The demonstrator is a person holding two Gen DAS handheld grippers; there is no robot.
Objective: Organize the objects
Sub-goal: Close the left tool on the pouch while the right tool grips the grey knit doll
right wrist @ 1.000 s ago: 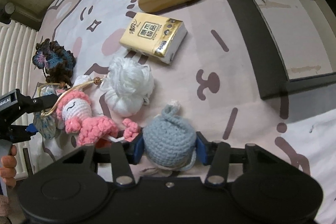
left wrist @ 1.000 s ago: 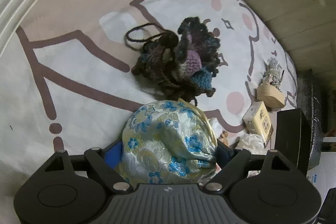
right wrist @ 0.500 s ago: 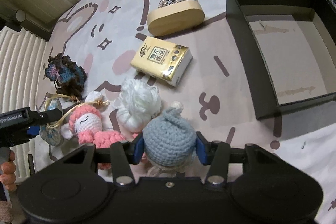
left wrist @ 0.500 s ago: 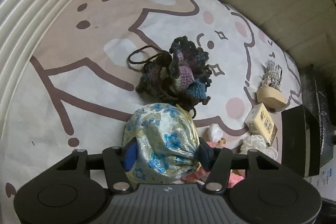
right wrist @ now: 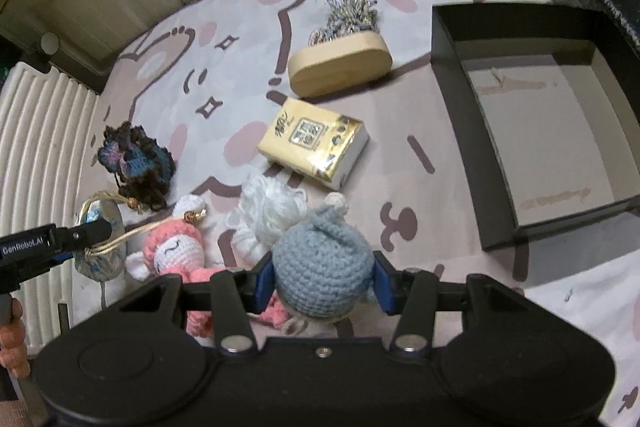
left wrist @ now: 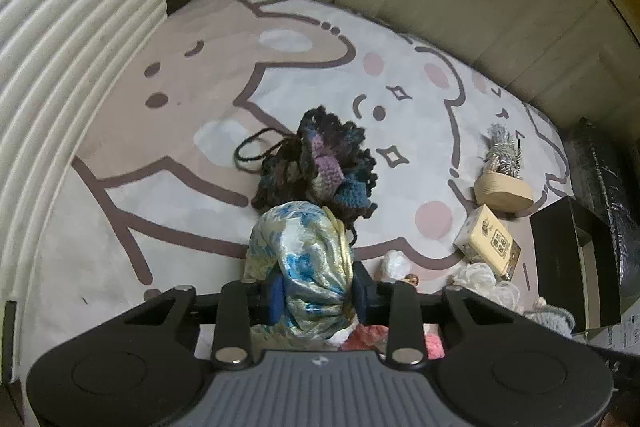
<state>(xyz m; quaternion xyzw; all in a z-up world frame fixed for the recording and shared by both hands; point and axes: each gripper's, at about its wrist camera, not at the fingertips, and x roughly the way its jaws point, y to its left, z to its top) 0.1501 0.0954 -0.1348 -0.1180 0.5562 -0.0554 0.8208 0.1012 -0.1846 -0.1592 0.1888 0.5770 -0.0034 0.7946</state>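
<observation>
A blue-flowered brocade pouch [left wrist: 304,247] hangs lifted off the cartoon bedsheet, with my left gripper [left wrist: 318,291] shut on it and the blue pads squeezing both its sides. The right wrist view shows the same pouch [right wrist: 100,263] at far left, gold cord trailing. My right gripper [right wrist: 324,283] is shut on a grey crochet ball [right wrist: 320,267], held above the sheet. An open black box [right wrist: 452,99] lies empty at the right; its dark side [left wrist: 572,259] shows in the left wrist view.
On the sheet lie a dark crochet flower pouch [right wrist: 134,163], a pink doll [right wrist: 172,255], white yarn pom [right wrist: 272,211], tissue pack [right wrist: 312,143], and an oval wooden box [right wrist: 340,63] with a silvery tassel [right wrist: 348,15]. A ribbed white panel [left wrist: 60,67] borders the left. A hand [right wrist: 12,339] grips the left tool.
The left jaws went from wide around the brocade pouch to clamped on it, and rose with it. The right gripper rose too, still holding the grey ball.
</observation>
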